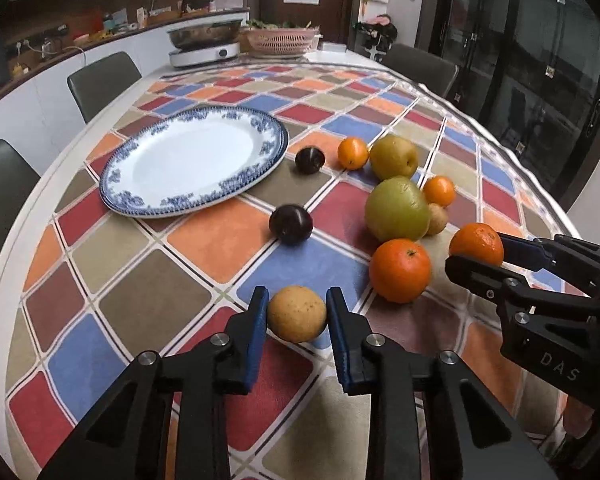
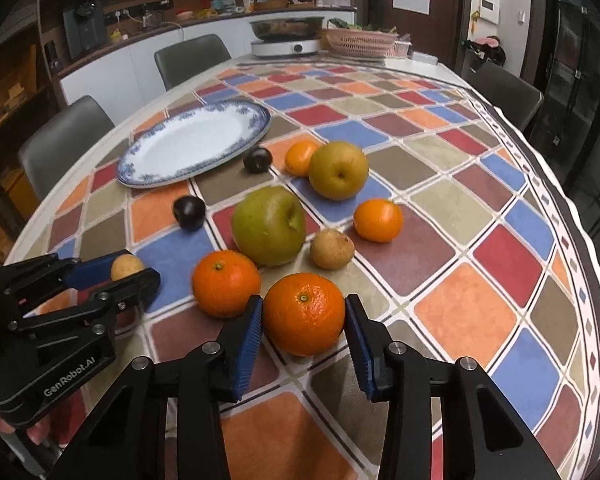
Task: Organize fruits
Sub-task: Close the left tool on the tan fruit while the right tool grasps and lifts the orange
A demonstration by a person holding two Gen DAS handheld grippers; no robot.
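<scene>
Fruits lie loose on the checked cloth of the surface [image 1: 148, 292], none on the plate yet.

Left wrist view: left tool [image 1: 297, 316] at lower centre, blue pads pressed on both sides of a small tan fruit [image 1: 297, 314], which sits low on the cloth. Judged step: grasp made, lift not begun. Blue-rimmed plate [image 1: 192, 160], bare, at upper left of centre. Between tool and plate: open cloth, with one dark plum [image 1: 291, 224] just right of the straight path and a second plum [image 1: 310, 160] close by the plate's right rim. Right tool [image 1: 476, 254] enters from the right edge, its fingers either side of an orange [image 1: 476, 246]. Another orange [image 1: 400, 270] lies between the two tools, near both.

Right wrist view: right tool [image 2: 304, 320] at lower centre; left pad touches the orange [image 2: 304, 314], right pad at its skin, contact there hard to confirm; I read it as gripped. Neighbouring orange [image 2: 226, 284] sits just beside the left pad. Green apple [image 2: 269, 226] directly behind, small brown fruit [image 2: 332, 249] to its right. Plate [image 2: 196, 144] at upper left, well apart.

Next move, as I judge it: lift both clear first, then carry up-left to the plate; the right tool must pass over apple and plum. Cloth edge falls away at right of frame; ample room at centre.
</scene>
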